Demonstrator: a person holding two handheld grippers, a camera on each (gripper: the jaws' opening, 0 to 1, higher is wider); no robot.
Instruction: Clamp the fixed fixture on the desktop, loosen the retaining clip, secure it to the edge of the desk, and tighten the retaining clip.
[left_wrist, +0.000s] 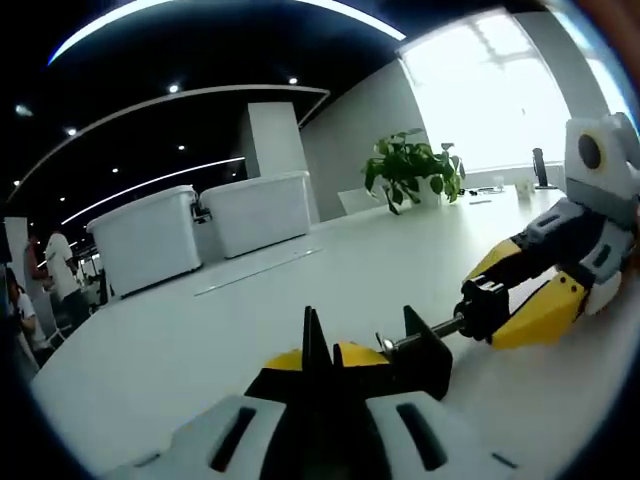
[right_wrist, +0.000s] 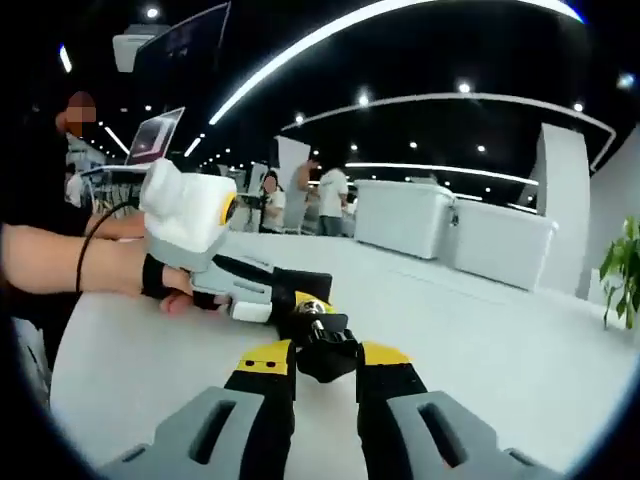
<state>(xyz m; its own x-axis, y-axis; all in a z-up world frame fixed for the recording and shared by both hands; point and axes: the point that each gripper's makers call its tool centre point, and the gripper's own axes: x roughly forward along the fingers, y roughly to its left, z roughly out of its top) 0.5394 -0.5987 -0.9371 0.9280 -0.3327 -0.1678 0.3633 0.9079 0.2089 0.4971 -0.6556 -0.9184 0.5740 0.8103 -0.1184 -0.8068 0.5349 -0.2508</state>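
Left gripper: its jaws are pressed onto the black clamp fixture in the left gripper view; the frame of the fixture is held upright between the yellow-tipped fingers. In the right gripper view it is seen from the front, entering from the left, with a hand behind it.

Right gripper: its jaws are closed around the knob at the end of the fixture's screw. In the left gripper view it is seen coming in from the right, with the screw running from the fixture into its tips.

Clamp fixture: it is held between the two grippers, just above the white desk, well in from the far edge; whether it touches the desk cannot be told.

Desk surface: two white storage bins are set side by side at the far side, and a potted plant is placed near the bright window.

Background: several people are seen standing beyond the desk under ceiling lights.
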